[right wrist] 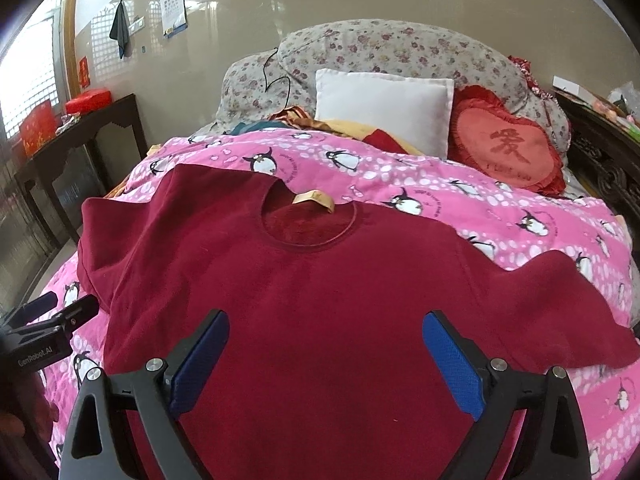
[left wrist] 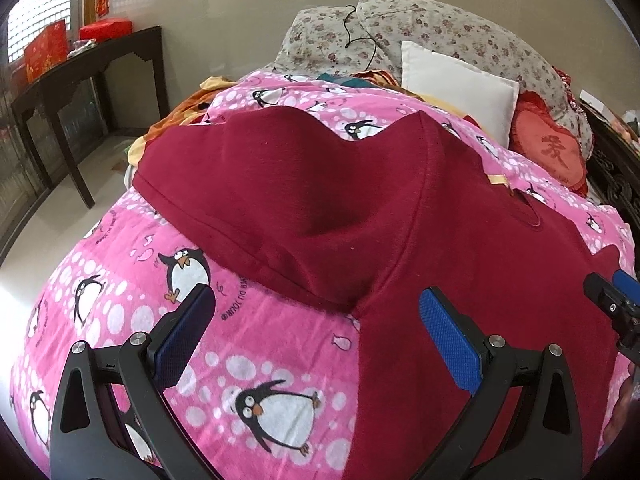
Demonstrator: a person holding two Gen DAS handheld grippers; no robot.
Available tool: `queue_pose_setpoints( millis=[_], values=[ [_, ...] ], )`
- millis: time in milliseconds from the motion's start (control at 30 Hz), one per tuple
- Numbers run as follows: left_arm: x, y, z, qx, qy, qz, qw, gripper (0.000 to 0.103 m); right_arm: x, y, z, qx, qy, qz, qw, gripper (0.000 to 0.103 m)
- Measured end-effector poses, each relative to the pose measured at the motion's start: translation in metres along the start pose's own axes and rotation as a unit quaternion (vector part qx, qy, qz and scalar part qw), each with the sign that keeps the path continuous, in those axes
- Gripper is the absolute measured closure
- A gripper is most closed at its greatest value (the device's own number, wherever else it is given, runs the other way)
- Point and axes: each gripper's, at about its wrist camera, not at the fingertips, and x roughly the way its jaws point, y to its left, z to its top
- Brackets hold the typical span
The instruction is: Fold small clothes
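both tongs stand with jaws apart, holding nothing. your left gripper point(left wrist: 316, 336) hovers over the left side of the dark red shirt point(right wrist: 320, 300), one pad over the pink penguin quilt point(left wrist: 120, 280), the other over cloth. your right gripper point(right wrist: 326, 360) hovers above the shirt's lower middle; whether its pads touch the cloth cannot be told.

position: shirt lies chest up on the quilt, neckline point(right wrist: 308, 220) with its tan label point(right wrist: 314, 200) toward the head of the bed. its left sleeve point(left wrist: 260, 184) appears already turned inward over the body, leaving a puffed ridge. the right sleeve point(right wrist: 560, 304) lies spread toward the right edge of the bed.

judgement, step in hand: fold the right side in to match. take the sleeve near its cuff and at the shoulder seam, lift low, carry it across to about the neckline's line, then press flat. the quilt is soft and humped, so expect the fold to creep; smooth the left ridge first.

containers: none hold task items. red boxes point(left wrist: 46, 50) sit on the dark side table point(left wrist: 92, 64) by the wall, contents not visible. pillows point(right wrist: 384, 108) sit at the head of the bed.
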Motion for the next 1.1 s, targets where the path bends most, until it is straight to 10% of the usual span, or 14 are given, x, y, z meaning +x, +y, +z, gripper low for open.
queue_pose_setpoints(
  millis=[567,700,933,1100],
  values=[
    [0.031,0.081,0.030,-0.087,0.021,0.009,0.9959,0.000,0.033,0.024,0.005,-0.016,0.020,0.020,0.999,0.007],
    [0.045,0.136,0.037,-0.200,0.016,-0.005,0.9796,0.000,0.038,0.031,0.008,-0.019,0.022,0.034,0.999,0.007],
    [0.086,0.203,0.044,-0.368,0.041,-0.060,0.9270,0.001,0.049,0.054,0.015,-0.039,0.028,0.056,0.997,0.007],
    [0.104,0.213,0.059,-0.394,0.031,-0.061,0.9164,0.001,0.051,0.064,0.012,-0.053,0.035,0.064,0.996,0.007]
  ],
)
